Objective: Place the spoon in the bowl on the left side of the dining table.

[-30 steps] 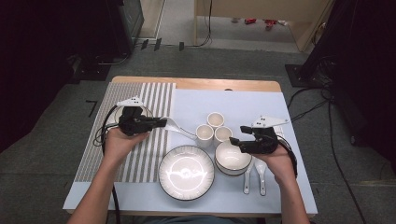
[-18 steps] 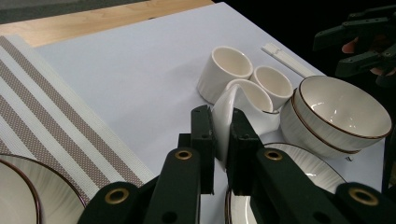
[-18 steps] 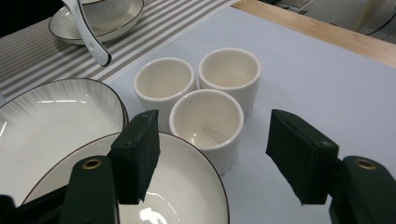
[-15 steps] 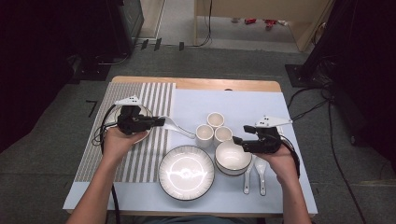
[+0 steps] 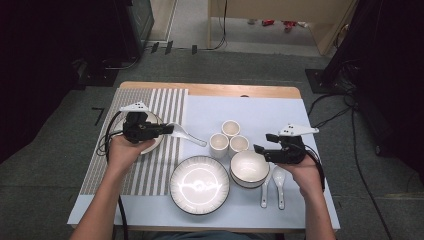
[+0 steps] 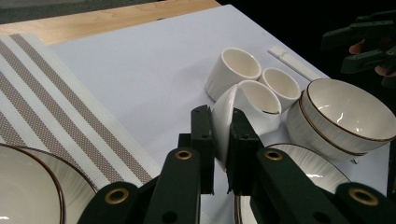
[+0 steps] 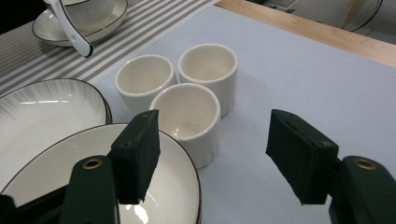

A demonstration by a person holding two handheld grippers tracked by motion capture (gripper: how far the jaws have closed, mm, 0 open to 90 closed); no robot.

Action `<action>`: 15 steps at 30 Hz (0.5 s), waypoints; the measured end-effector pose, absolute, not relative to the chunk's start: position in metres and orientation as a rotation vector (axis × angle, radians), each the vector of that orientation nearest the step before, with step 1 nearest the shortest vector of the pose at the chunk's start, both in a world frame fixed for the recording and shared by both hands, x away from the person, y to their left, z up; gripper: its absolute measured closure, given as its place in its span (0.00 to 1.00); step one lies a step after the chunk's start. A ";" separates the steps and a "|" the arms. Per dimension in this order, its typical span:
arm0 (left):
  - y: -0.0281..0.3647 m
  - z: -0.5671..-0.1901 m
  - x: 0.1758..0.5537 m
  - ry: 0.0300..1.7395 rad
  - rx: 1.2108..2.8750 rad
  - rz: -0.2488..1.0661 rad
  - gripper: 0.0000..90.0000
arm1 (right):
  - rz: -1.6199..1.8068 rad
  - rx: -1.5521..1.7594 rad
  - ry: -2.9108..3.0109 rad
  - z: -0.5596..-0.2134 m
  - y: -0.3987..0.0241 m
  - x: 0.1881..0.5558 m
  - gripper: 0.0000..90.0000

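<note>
My left gripper (image 5: 169, 130) (image 6: 219, 122) is shut on the bowl end of a white spoon (image 5: 189, 135) (image 6: 225, 119). The spoon's handle (image 7: 71, 25) sticks out to the right toward the three white cups (image 5: 229, 139) (image 6: 239, 65) (image 7: 187, 112). My left gripper hovers over a bowl on a saucer (image 5: 151, 144) (image 6: 28, 186) (image 7: 95, 21) on the striped mat (image 5: 165, 105). My right gripper (image 5: 263, 143) (image 7: 217, 144) is open with nothing between its jaws. It hangs above a brown-rimmed bowl (image 5: 248, 167) (image 7: 168, 196) (image 6: 345, 112), facing the cups.
A large white plate (image 5: 199, 184) (image 7: 44, 114) lies at the front centre. Two more white spoons (image 5: 272, 187) rest to the right of the bowl, under my right hand. A pale blue mat (image 5: 260, 112) covers the table's right part, and the far wooden edge (image 5: 225, 90) is bare.
</note>
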State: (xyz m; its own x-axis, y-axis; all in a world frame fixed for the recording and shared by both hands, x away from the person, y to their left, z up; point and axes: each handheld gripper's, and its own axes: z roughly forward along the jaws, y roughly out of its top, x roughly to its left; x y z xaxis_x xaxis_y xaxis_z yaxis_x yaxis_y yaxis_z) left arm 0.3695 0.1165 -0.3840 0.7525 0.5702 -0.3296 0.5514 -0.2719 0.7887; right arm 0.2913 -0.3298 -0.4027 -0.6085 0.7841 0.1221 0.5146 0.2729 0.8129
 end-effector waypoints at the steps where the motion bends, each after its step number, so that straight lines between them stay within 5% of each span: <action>1: 0.117 -0.384 0.370 0.855 1.936 0.026 0.95 | 1.255 1.188 2.243 -0.403 -0.330 0.291 0.38; 15: 0.125 -0.385 0.375 0.874 1.918 0.030 0.95 | 1.244 1.231 2.222 -0.409 -0.340 0.291 0.38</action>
